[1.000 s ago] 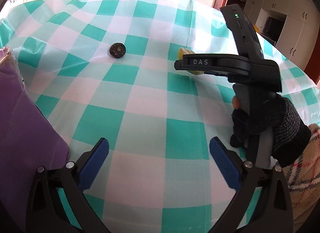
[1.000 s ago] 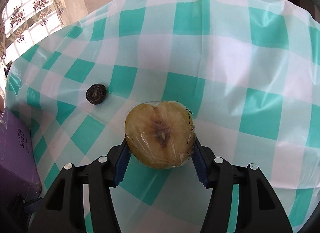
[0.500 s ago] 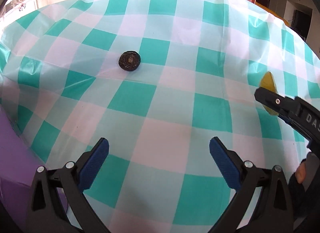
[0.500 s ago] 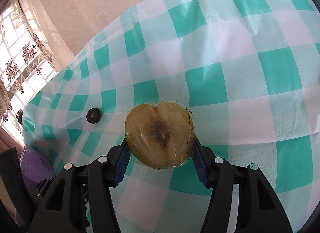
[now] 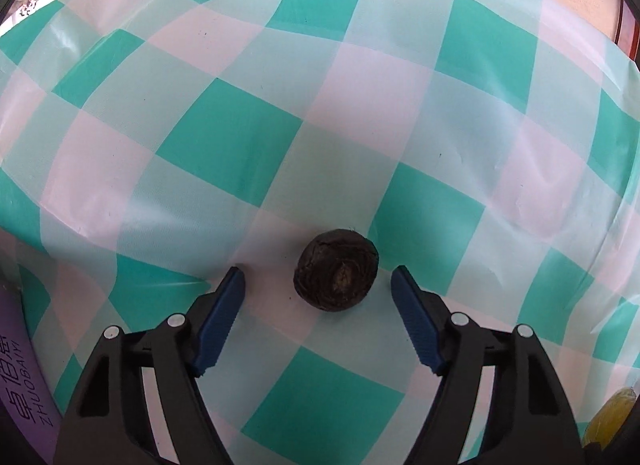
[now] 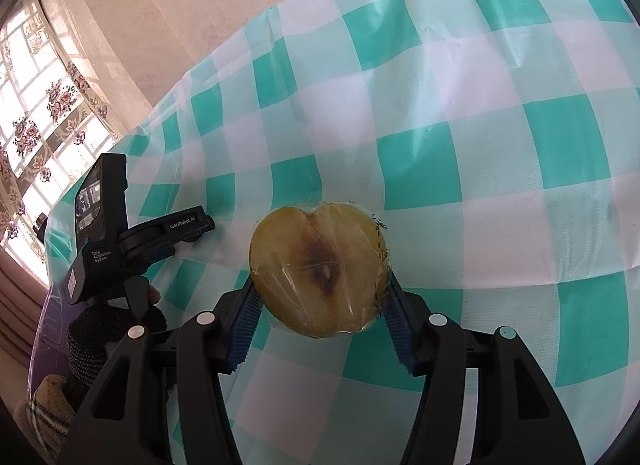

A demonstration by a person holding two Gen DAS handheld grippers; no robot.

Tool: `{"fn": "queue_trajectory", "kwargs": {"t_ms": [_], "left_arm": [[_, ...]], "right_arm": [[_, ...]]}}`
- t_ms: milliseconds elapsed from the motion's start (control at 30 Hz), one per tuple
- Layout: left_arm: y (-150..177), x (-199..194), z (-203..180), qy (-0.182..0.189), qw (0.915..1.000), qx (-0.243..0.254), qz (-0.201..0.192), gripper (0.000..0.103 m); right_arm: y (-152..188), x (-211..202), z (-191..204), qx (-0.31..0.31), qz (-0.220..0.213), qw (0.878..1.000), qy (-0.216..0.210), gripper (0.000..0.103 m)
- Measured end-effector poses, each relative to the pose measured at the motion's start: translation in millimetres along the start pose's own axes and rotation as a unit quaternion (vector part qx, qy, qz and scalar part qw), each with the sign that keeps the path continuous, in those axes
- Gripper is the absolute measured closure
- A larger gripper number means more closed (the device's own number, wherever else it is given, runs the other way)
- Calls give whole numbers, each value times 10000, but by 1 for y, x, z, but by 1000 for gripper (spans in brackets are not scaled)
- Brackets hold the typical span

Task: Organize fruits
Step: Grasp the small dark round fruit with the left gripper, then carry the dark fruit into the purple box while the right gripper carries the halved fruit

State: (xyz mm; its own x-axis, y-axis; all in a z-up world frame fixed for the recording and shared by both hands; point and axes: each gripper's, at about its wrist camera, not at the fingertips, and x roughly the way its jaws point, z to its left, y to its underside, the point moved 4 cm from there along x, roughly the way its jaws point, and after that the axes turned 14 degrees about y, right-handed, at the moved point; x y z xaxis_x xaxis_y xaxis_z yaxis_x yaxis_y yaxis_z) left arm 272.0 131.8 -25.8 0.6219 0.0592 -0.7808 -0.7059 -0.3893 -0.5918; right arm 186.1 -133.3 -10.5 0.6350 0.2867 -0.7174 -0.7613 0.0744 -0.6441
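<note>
Dark round fruit point(image 5: 336, 268) is bracketed by the left gripper point(image 5: 318, 279) – fingers closing, not touching yet; wrapped half fruit point(image 6: 319, 270) is pinched by the right gripper point(image 6: 320, 297).

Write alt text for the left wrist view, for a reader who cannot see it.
The left gripper is closing around a small dark round fruit on a teal and white checked tablecloth; its blue pads are not yet touching it. A purple package sits at the left edge.

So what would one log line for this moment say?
left gripper: closing around dark round fruit, pads not touching | right gripper: holding wrapped apple half | surface: checked tablecloth
</note>
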Motion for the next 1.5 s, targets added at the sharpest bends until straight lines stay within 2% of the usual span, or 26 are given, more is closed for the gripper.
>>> {"fn": "queue_trajectory", "kwargs": {"t_ms": [33,67,100,133,267,333,600,667,733,800,900,1133,1267,1500], "left_arm": [[-2,2,-1,-62,10000,54,12,34],[-3,2,-4,-5,9999,130,-15,44],[-3,2,-7,19,9997,221,-46,59],[-2,0,-10,56,9995,297,-82,66],[7,-16,-5,147,9994,-5,-318,67],[20,-27,-8,362,9987,-127,-338,67],[80,-70,-22,873,9959,-151,-200,67],[90,-79,-28,914,9957,14,-170,67],[104,-91,-28,932,9954,94,-191,67],[119,-100,-27,1161,9929,128,-204,67],[142,-119,-14,1247,9917,169,-256,67],[181,-144,11,1562,9873,163,-221,67],[196,-160,17,1724,9839,395,-254,67],[224,-188,32,2000,9778,565,-274,67]], "right_arm": [[0,0,0,4,-3,10000,-9,46],[0,0,0,5,-6,10000,-14,46],[0,1,0,7,-2,10000,-9,46],[0,1,-1,13,2,10000,-10,46],[0,1,0,11,-1,10000,-22,46],[0,1,0,12,17,10000,-26,46],[-3,4,-4,122,32,9999,-5,47],[-3,0,-6,200,-70,9998,6,47],[-3,-3,-9,305,-146,9994,101,47],[-2,-6,-12,396,-217,9988,179,47],[0,-8,-12,390,-208,9983,370,47],[40,-40,-16,747,-147,9962,428,47],[70,-66,-17,996,-194,9942,361,47],[119,-109,-4,914,-321,9942,469,47]]}}
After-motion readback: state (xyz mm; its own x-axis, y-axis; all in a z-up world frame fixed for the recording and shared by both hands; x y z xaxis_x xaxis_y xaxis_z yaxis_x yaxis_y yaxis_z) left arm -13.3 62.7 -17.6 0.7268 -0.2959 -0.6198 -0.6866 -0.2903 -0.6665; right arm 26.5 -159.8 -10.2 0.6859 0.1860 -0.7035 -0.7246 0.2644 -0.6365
